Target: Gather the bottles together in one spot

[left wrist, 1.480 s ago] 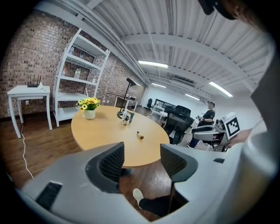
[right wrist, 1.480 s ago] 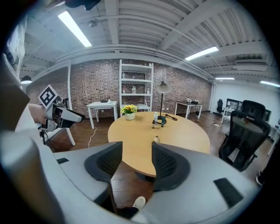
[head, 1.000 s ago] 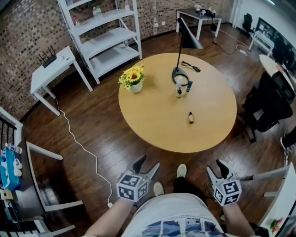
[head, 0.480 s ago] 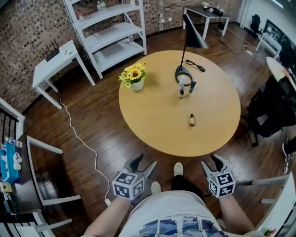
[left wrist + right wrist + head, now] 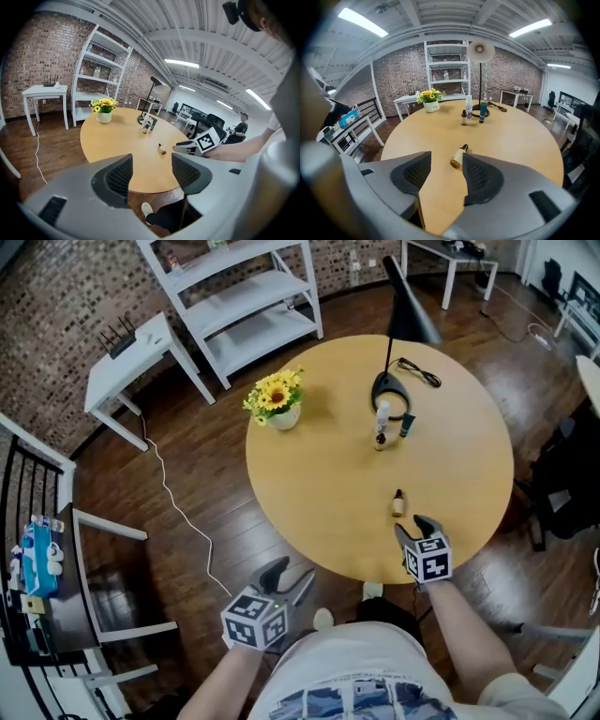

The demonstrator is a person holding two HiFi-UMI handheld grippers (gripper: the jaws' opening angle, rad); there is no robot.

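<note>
Right gripper (image 5: 413, 525) over the round table (image 5: 309, 493), jaws apart and empty, just short of the lying dropper bottle (image 5: 397, 503). Left gripper (image 5: 292, 570) is released, low off the table edge.
Three standing bottles (image 5: 382, 423) cluster by the lamp base. The lying one looks light, hard and prone to roll, so pinch across its body. The right gripper view shows its dark cap pointing away; the head view is too small to tell.

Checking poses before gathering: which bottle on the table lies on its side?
The small brown bottle just ahead of the right gripper; the other bottles stand upright by the lamp.
</note>
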